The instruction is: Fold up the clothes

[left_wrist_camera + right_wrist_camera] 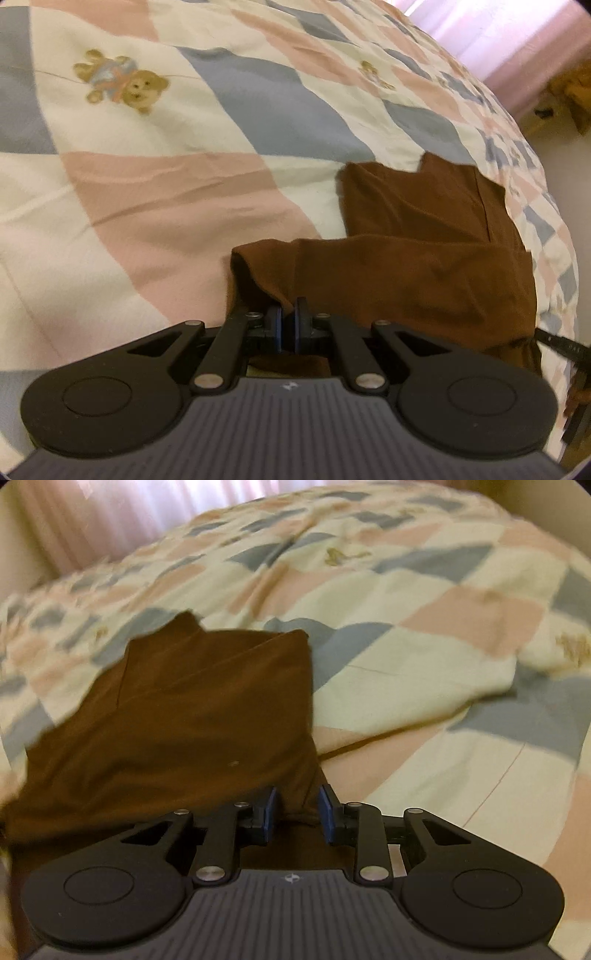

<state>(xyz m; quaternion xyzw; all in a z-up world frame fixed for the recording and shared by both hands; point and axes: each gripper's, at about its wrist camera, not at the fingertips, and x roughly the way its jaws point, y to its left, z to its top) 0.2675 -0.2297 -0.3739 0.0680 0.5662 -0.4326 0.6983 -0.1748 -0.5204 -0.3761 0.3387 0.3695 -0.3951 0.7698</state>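
With the left gripper clamped on the brown garment's near edge and the right gripper parted around it, a fold seems underway, calling for even carrying.

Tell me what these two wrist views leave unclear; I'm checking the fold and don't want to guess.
- What kind of brown garment this is: in both views its near part is hidden behind the tongs' body.
- Whether the right tongs grip the cloth: the pads stand apart with fabric between; contact is unclear.
- The quilt print in the right wrist view: motion blur.
- The dark object at the left wrist view's right edge: cut off.
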